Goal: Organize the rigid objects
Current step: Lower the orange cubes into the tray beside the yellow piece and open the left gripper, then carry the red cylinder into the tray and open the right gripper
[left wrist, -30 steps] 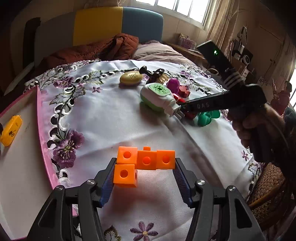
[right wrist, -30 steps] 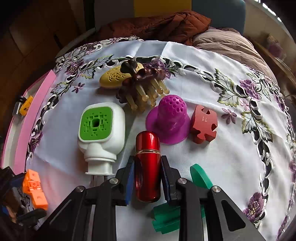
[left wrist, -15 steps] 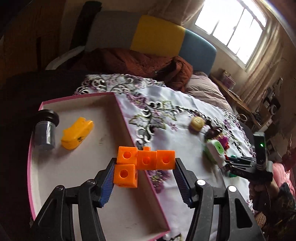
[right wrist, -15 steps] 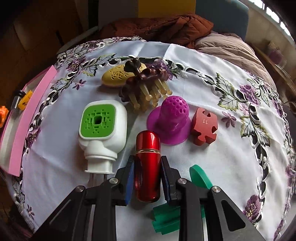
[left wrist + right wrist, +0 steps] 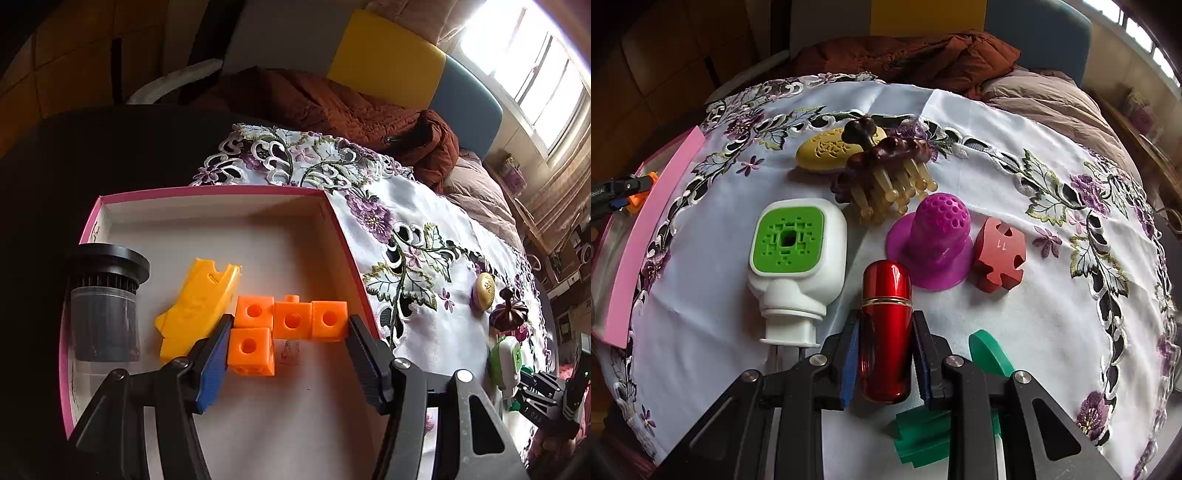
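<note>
Orange linking cubes point(image 5: 288, 334) — four joined in a small cluster — sit clamped between the blue pads of our left gripper point(image 5: 289, 341), held over the pale floor of a pink-rimmed box point(image 5: 207, 192). Whether the cubes touch that floor we cannot tell. Inside the box, just left of the cubes, lies a yellow plastic piece point(image 5: 195, 310), and farther left a dark jar with a black cap point(image 5: 105, 306) stands upright.

Our right gripper point(image 5: 885, 354) is clenched on a glossy red capsule-shaped tube point(image 5: 886, 325), which lies on the embroidered white tablecloth point(image 5: 1052, 302). Beside it are a white plug-in device with a green face point(image 5: 798, 258), a magenta perforated cone point(image 5: 934, 243) and a red puzzle-shaped block point(image 5: 999, 254). Farther back — a brown massage comb point(image 5: 886, 166) overlaps a yellow oval case point(image 5: 827, 151). A green piece point(image 5: 990, 356) shows under the right finger.
</note>
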### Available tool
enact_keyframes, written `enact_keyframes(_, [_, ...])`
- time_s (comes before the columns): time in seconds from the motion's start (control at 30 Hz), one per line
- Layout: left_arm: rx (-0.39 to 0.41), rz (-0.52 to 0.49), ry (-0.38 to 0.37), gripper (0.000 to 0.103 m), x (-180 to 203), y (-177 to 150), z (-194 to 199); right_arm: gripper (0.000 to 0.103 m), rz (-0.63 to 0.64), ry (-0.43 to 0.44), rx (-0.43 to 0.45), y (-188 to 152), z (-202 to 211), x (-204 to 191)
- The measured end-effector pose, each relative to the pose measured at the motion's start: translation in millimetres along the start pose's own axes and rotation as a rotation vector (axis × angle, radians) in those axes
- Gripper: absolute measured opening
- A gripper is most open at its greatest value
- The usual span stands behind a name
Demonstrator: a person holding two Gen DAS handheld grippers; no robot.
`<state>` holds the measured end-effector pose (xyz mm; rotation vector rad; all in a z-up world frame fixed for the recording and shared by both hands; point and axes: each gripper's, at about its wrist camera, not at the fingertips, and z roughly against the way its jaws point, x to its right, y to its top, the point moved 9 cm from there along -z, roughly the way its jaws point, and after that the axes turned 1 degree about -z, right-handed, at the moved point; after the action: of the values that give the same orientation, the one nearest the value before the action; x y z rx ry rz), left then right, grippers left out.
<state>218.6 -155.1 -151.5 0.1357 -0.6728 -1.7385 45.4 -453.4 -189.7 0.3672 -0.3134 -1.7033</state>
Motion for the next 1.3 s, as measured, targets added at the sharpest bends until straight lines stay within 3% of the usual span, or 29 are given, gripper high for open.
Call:
enact_keyframes(0.23, [0.058,-0.002,0.038,0.066,-6.5,-11.0,36.6,0.027,0.012,-0.015,0.004,0.9,-0.6,0.4])
enact_keyframes(0.43, [0.098,-0.065,0.103,0.066,-3.8,-44.3,74.2,0.027,0.02,-0.025,0.007,1.3,-0.2,-0.1])
enact_keyframes(0.77, [0.081,-0.086,0.163,0.066,-8.7,-94.7,100.3,0.027,0.05,-0.047,0.021,0.6,0.1,-2.5])
enact_keyframes(1.3, [0.113,-0.056,0.157,0.066,-22.8,-105.1,116.3,0.026,-0.022,-0.135,0.004,1.5,4.4,-1.6])
